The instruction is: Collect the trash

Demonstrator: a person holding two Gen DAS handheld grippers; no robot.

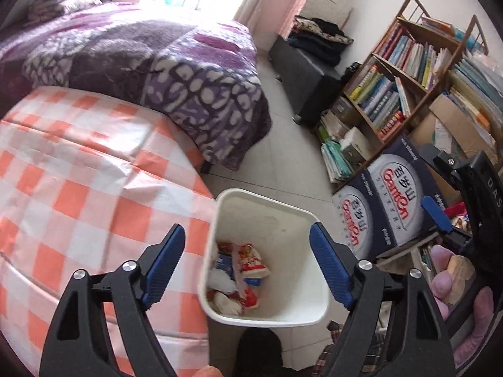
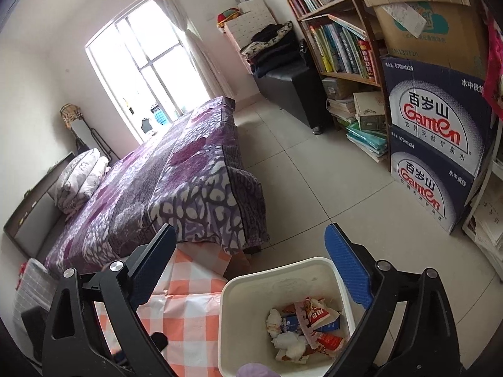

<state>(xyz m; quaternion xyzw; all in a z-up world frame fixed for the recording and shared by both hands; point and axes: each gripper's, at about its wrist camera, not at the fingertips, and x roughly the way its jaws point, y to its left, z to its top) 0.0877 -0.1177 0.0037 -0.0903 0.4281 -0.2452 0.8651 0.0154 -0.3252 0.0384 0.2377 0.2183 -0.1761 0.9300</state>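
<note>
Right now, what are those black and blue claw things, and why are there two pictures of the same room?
Those claws are grabbers that a person holds, one in each hand. Each grabber carries a small camera looking out along its two fingers, so you get two pictures: one from the left grabber, one from the right grabber. Both are open and hold nothing. Below them stands a white bin on the floor, with wrappers and crumpled tissues already inside. Beside the bin is a table with an orange checked cloth. Behind that is a bed with a purple blanket. In the left picture you can also see the right grabber and the person's gloved hand.
</note>
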